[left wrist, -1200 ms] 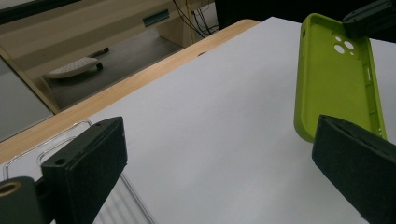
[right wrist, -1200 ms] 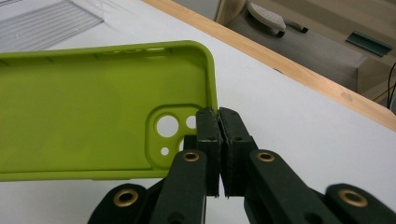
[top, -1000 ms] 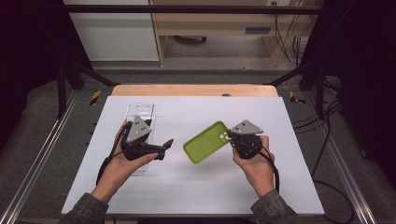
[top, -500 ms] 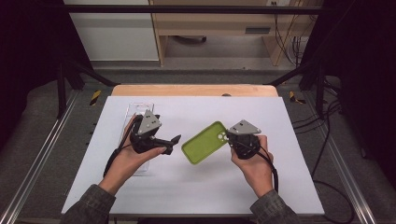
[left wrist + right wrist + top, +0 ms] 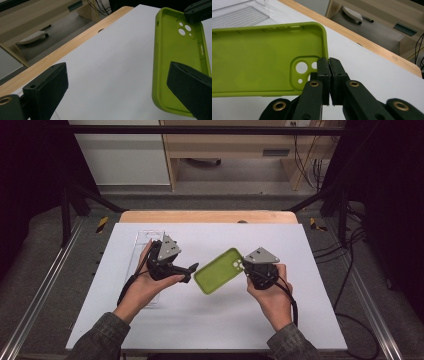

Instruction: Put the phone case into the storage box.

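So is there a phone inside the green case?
No, it is empty. The green phone case shows its bare inside and open camera holes, held at one edge by the shut right gripper.

Black tools (image 5: 187, 271), grey triangular top plates; brass rivets; olive sleeves (image 5: 97, 340)

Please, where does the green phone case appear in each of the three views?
High view: the case is at table centre, in front of the left gripper, its camera end gripped by the right gripper.
Left gripper view: right side, upright.
Right gripper view: left half, rim pinched.
Shared landmark: the camera cutouts.
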Demonstrator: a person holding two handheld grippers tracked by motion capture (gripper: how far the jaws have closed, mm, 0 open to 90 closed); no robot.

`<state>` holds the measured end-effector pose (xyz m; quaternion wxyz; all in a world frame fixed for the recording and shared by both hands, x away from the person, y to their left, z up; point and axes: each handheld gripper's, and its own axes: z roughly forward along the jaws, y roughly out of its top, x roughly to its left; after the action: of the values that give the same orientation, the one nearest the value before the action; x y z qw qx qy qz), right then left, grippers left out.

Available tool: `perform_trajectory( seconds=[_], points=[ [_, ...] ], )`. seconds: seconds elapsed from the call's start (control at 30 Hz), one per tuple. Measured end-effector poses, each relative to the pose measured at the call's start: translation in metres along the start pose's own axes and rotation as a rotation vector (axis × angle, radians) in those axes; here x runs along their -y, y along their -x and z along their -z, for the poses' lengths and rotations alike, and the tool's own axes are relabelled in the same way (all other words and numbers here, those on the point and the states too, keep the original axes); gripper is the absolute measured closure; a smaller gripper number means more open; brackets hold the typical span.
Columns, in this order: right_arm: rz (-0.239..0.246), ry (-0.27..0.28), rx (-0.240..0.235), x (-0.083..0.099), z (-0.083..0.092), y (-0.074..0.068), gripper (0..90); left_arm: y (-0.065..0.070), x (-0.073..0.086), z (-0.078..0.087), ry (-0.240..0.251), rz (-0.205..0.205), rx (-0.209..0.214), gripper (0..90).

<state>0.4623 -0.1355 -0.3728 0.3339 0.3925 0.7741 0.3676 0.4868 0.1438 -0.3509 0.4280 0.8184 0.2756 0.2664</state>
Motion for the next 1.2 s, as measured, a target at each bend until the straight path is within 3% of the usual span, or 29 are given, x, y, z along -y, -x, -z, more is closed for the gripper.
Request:
perform_trajectory(
  seconds=[0.4,0.6,0.93,1.2],
  points=[
    [0.009,0.018,-0.003,-0.002,0.002,-0.002,87.7,0.007,-0.013,-0.003,0.006,-0.022,0.015,3.7],
    [0.015,0.022,-0.005,-0.002,0.002,-0.003,87.6,0.007,-0.017,-0.010,0.005,-0.002,0.022,3.9],
    [0.014,0.043,-0.009,-0.001,0.005,-0.002,87.6,0.011,-0.027,-0.018,-0.011,-0.023,0.031,4.0],
    [0.024,0.054,-0.001,-0.001,0.006,-0.004,87.6,0.015,-0.031,-0.021,-0.005,-0.015,0.030,4.3]
  ],
)
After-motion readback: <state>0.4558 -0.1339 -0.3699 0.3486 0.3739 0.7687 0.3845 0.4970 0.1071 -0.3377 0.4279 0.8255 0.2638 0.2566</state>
